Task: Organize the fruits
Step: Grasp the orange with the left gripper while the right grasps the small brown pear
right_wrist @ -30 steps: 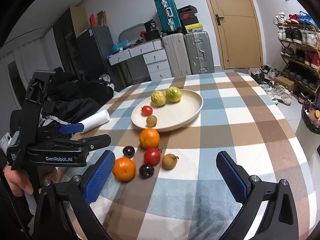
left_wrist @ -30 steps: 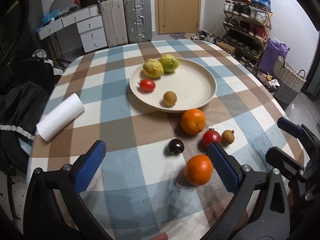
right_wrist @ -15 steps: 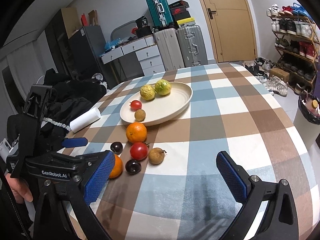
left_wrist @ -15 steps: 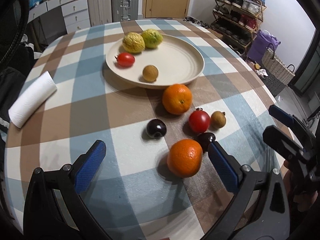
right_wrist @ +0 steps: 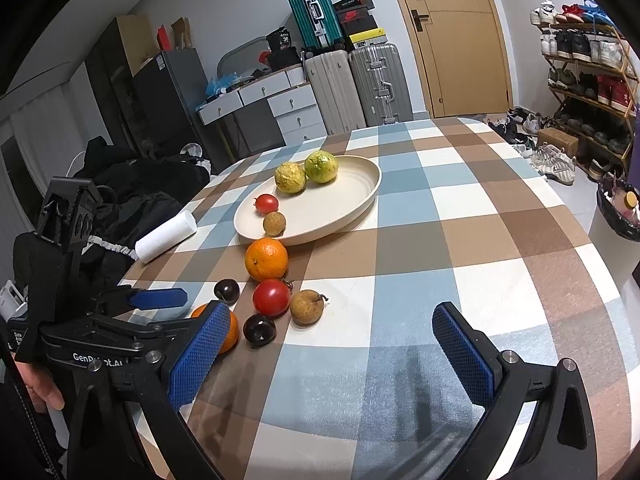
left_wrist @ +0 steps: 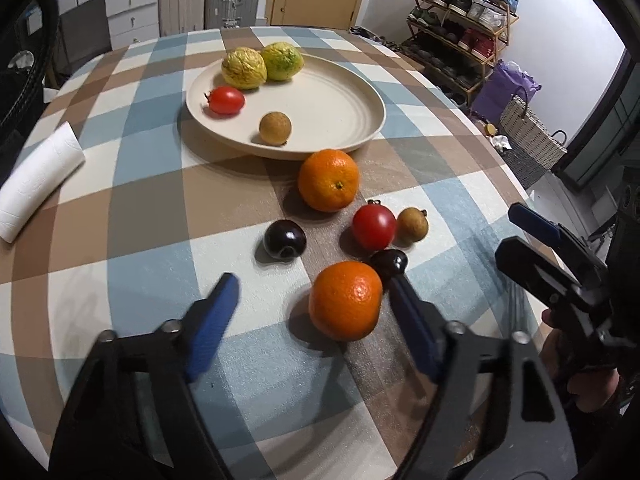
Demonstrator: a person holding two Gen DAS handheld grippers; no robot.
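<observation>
While my left gripper [left_wrist: 312,292] is closing around the near orange [left_wrist: 345,300] on the checked tablecloth [left_wrist: 140,208], pads not yet touching, right-wrist view shows my right gripper [right_wrist: 328,320] wide, empty, orange [right_wrist: 230,330] half hidden behind its left finger.

left tool [left_wrist: 310,292]: black frame, blue ribbed pads | silver screws | white "GenRobot.AI" lettering
</observation>
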